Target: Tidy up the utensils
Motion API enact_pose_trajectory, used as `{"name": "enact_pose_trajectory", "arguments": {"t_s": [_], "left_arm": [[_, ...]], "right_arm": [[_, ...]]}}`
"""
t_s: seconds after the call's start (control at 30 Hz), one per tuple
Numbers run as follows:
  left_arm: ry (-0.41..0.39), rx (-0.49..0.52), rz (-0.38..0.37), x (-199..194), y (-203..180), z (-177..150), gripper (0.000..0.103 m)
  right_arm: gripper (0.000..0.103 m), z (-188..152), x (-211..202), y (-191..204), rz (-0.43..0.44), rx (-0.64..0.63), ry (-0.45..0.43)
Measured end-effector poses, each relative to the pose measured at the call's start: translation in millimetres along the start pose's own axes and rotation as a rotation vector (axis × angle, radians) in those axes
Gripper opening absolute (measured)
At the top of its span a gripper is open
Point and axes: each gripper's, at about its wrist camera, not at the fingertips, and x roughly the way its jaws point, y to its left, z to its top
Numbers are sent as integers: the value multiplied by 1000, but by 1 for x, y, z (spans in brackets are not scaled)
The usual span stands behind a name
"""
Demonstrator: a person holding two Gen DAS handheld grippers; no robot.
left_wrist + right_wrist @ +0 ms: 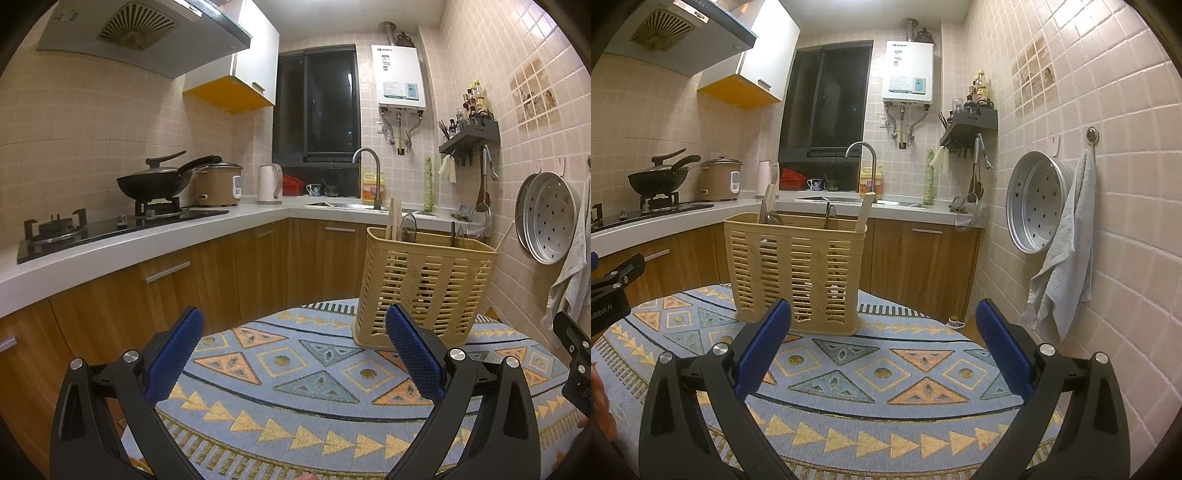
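A beige slatted plastic utensil basket (424,284) stands upright at the far side of a round table covered by a blue patterned cloth (295,387). It also shows in the right wrist view (794,273). Utensils stick out of its top: pale chopsticks (393,218), a spatula (864,214) and metal spoons (830,214). My left gripper (295,350) is open and empty, hovering over the cloth to the basket's near left. My right gripper (882,347) is open and empty, just in front of the basket.
An L-shaped white counter (147,236) carries a gas hob with a wok (155,181), a rice cooker (218,184), a kettle (269,182) and a sink with tap (369,173). A steamer tray (1034,199) and a towel (1067,236) hang on the right wall.
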Motion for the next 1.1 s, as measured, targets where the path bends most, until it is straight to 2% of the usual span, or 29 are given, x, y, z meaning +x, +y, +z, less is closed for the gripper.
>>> {"name": "enact_pose_trajectory", "arguments": {"t_s": [1.1], "left_arm": [[7, -3, -3, 0, -2, -1, 95]], "right_arm": [[96, -1, 3, -2, 2, 5, 15]]}}
